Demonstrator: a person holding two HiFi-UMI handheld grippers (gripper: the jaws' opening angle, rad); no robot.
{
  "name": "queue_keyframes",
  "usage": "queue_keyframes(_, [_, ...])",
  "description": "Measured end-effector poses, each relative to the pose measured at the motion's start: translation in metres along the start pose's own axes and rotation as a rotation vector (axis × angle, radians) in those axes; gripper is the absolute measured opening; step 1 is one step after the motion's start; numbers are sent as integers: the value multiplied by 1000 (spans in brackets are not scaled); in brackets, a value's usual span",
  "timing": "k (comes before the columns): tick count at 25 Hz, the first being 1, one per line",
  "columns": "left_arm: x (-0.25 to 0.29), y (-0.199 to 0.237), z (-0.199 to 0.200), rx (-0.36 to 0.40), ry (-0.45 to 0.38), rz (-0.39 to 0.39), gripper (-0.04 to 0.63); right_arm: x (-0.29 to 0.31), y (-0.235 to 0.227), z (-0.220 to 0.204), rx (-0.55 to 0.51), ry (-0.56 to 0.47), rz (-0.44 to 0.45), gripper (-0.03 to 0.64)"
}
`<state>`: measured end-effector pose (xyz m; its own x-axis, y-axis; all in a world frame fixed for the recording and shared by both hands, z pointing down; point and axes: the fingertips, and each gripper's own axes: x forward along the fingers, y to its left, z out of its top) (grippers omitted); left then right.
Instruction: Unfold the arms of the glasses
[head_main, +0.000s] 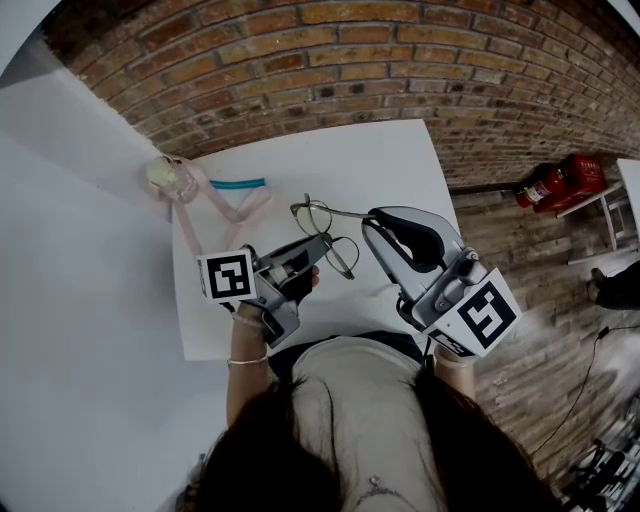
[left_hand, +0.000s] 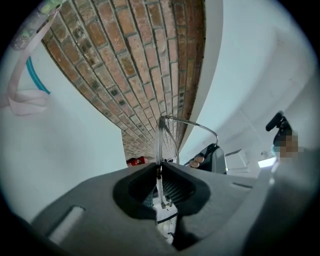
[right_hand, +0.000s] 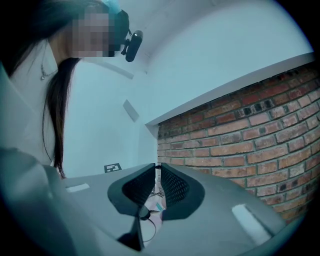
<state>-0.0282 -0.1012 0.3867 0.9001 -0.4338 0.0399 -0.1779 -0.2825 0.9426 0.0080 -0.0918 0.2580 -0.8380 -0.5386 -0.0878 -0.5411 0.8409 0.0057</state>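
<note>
Thin wire-framed glasses (head_main: 327, 232) hang above the white table (head_main: 360, 160), held between both grippers. My left gripper (head_main: 314, 252) is shut on the frame by a lens; in the left gripper view the glasses (left_hand: 160, 142) stand edge-on, rising out of my left gripper (left_hand: 160, 169). One arm (left_hand: 196, 125) curves away to the right toward the other gripper. My right gripper (head_main: 373, 220) is shut on that arm's far end; in the right gripper view the arm's dark tip (right_hand: 143, 214) shows behind the closed jaws of my right gripper (right_hand: 156, 168).
A pink strap (head_main: 215, 205) with a pale round object (head_main: 168, 176) and a teal piece (head_main: 238, 184) lie at the table's far left. A brick wall (head_main: 400, 60) runs behind the table. Red fire extinguishers (head_main: 555, 180) sit on the floor at the right.
</note>
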Motion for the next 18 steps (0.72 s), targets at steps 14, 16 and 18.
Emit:
queue_keyframes(14, [5, 10, -17, 51, 81, 28, 34, -1, -4, 3, 7, -18, -23, 43])
queue_keyframes(16, [6, 12, -18, 72, 94, 28, 34, -1, -5, 3, 7, -21, -25, 43])
queue_keyframes(18, [7, 11, -22, 34, 94, 17, 34, -1, -4, 3, 9, -24, -28, 43])
